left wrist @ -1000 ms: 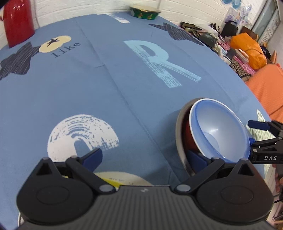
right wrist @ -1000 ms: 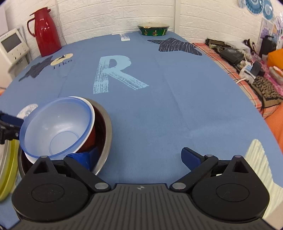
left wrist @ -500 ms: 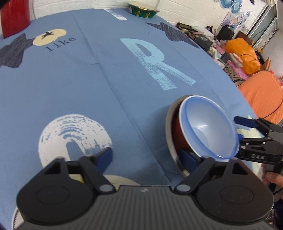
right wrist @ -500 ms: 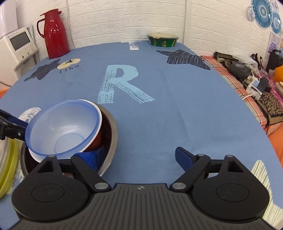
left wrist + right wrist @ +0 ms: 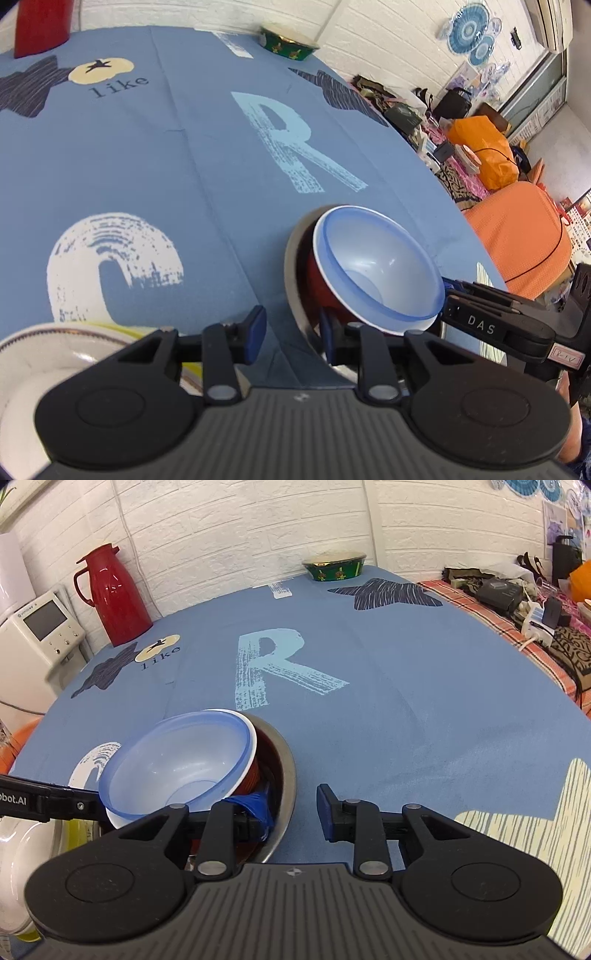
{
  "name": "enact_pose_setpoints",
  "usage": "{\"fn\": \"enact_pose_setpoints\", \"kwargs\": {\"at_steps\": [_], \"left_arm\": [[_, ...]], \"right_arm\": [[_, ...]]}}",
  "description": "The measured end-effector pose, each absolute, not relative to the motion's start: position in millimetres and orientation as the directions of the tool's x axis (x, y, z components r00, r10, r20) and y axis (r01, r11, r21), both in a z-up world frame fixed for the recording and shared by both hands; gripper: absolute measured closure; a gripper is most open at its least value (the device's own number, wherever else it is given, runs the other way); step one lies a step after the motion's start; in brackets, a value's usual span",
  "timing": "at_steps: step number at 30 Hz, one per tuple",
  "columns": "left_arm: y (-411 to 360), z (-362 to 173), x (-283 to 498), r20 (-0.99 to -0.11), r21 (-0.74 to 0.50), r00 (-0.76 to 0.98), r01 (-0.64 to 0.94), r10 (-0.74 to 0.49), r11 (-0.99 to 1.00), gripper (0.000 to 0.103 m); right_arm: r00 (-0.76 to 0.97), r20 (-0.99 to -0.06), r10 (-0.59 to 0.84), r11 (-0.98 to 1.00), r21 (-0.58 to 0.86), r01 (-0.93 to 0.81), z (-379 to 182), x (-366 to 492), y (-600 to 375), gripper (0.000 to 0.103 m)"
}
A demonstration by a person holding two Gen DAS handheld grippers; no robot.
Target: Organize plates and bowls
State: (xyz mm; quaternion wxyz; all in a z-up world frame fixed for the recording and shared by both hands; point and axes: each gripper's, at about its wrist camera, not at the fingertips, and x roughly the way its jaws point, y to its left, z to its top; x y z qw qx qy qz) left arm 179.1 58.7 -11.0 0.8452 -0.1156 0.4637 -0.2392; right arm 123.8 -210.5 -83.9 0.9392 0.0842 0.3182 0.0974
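Bowl stack sits near table edge, between both grippers: steel bowl [image 5: 286, 771] at bottom, red bowl [image 5: 255, 775] nested in it, blue translucent bowl [image 5: 177, 757] on top w/ a white rim showing under it, tilted toward the left side. In right wrist view the stack lies at approx 10 o'clock from the right gripper [image 5: 293, 808]; its left pad [image 5: 258, 806] is inside the steel bowl's rim, other pad outside over the blue cloth [image 5: 406, 701], so jaws straddle the rim, moderately wide, nothing pinched that I can see. In left wrist view the stack is at approx 1 o'clock from the left gripper [image 5: 291, 334]; its right pad is at the steel rim, jaws narrow-ish w/ gap, not gripping anything visible. White plate [image 5: 55, 354] on a yellow one lies at 8 o'clock, under the left gripper body. Key relation: both tongs flank the same steel rim from opposite sides; the right looks better seated for a pinch. Bowls are round, so no long axis; only rim tilt matters. Green bowl [image 5: 334, 566] far off at 12 o'clock, still unsorted. Red thermos [image 5: 110, 594] at the back, well apart.
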Motion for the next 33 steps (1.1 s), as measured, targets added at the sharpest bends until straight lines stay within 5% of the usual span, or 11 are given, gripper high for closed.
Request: {"fn": "enact_pose_setpoints", "kwargs": {"at_steps": [24, 30, 32, 33], "left_arm": [[51, -2, 178, -0.700, -0.434, 0.448, 0.352, -0.557, 0.829, 0.077], [62, -11, 179, -0.672, -0.519, 0.432, 0.305, -0.602, 0.799, 0.076], [70, -5, 177, -0.668, -0.501, 0.456, 0.309, -0.588, 0.809, 0.071], [74, -1, 177, -0.677, -0.482, 0.465, 0.305, -0.570, 0.822, 0.058]], "right_arm": [[0.738, -0.574, 0.355, 0.927, 0.318, -0.198, -84, 133, -210, 0.095], [0.737, -0.585, 0.339, 0.938, 0.275, -0.213, -80, 138, -207, 0.091], [0.734, -0.592, 0.333, 0.940, 0.270, -0.208, -79, 141, -208, 0.090], [0.732, -0.596, 0.332, 0.941, 0.266, -0.210, -79, 143, -208, 0.089]]}}
